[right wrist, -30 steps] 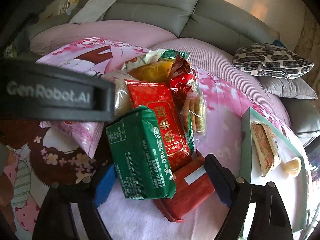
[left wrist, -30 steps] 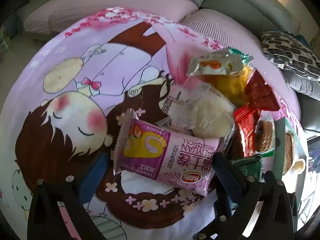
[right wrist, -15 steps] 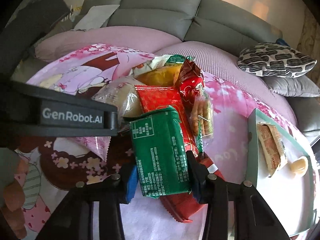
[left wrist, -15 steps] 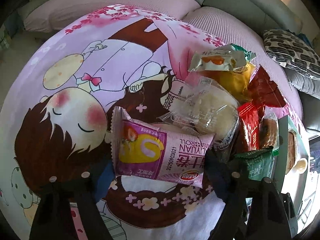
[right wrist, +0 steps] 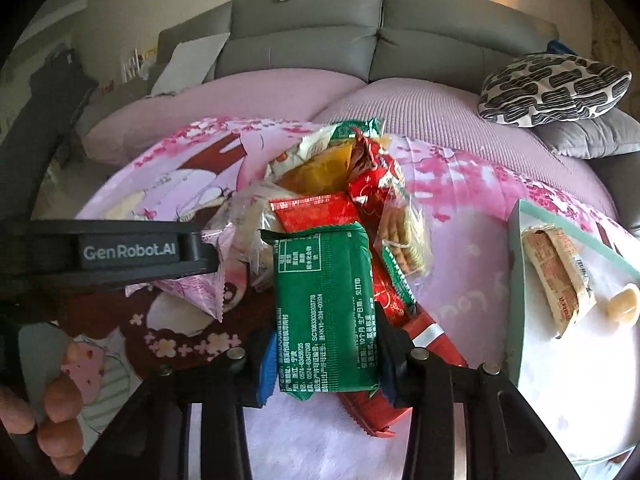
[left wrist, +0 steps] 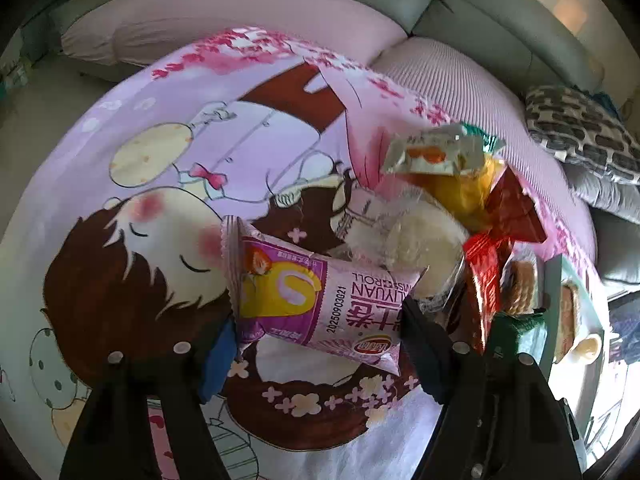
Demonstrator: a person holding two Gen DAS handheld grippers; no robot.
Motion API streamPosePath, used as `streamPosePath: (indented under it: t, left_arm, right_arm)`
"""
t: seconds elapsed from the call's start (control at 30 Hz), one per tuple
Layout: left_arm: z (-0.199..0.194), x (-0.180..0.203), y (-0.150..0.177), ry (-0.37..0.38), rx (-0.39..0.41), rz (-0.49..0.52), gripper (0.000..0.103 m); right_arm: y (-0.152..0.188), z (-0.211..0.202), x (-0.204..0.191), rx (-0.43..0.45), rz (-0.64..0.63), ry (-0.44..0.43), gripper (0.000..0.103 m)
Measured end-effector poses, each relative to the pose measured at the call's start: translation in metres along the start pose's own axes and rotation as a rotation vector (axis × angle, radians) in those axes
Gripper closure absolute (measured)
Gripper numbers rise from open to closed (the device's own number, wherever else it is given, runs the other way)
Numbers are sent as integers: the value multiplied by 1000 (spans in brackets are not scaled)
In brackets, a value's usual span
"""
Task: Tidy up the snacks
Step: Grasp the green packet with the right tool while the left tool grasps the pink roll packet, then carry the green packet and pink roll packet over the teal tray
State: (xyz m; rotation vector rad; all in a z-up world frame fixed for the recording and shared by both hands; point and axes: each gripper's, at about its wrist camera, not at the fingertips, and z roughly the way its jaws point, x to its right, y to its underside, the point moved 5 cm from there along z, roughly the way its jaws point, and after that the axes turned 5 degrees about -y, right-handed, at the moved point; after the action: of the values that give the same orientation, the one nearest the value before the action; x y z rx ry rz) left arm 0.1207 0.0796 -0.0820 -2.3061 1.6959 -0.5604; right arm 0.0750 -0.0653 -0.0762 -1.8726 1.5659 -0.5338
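Note:
My left gripper [left wrist: 320, 356] is shut on a pink Swiss roll packet [left wrist: 316, 300] and holds it lifted off the cartoon blanket [left wrist: 180, 152]. My right gripper [right wrist: 326, 364] is shut on a green snack packet [right wrist: 324, 304] and holds it above the pile. The pile of snacks lies on the blanket: red packets [right wrist: 316, 212], a clear bag of biscuits [right wrist: 400, 224], a yellow bag [right wrist: 320, 168] and a clear-wrapped bread [left wrist: 416, 240]. The left gripper's body [right wrist: 120, 252] crosses the left of the right wrist view.
A glass-topped side table [right wrist: 516, 280] stands at the right with a brown wrapped snack [right wrist: 556, 272] and a small pale piece [right wrist: 624, 304] on it. A grey sofa [right wrist: 360, 32] with a patterned cushion [right wrist: 552, 84] runs behind.
Both grippers closed from wide open onto their packets. The left one has raised the pink packet; the right one has pulled the green packet up and toward the camera.

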Motion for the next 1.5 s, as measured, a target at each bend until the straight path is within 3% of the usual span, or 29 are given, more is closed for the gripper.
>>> streamPosePath:
  t: [0.47, 0.73, 1.03, 1.5]
  left_arm:
    - [-50, -5, -11, 46, 130, -42, 27]
    - [-55, 14, -9, 70, 140, -17, 27]
    - [-60, 58, 2, 130, 147, 67, 27]
    - [-74, 177, 59, 251, 151, 371, 27]
  right_arm:
    - [-14, -35, 10, 60, 62, -29, 60]
    - [-14, -46, 42, 72, 132, 8, 60]
    - [-10, -75, 123, 110, 316, 120, 60]
    - [27, -129, 269, 155, 613, 329, 60]
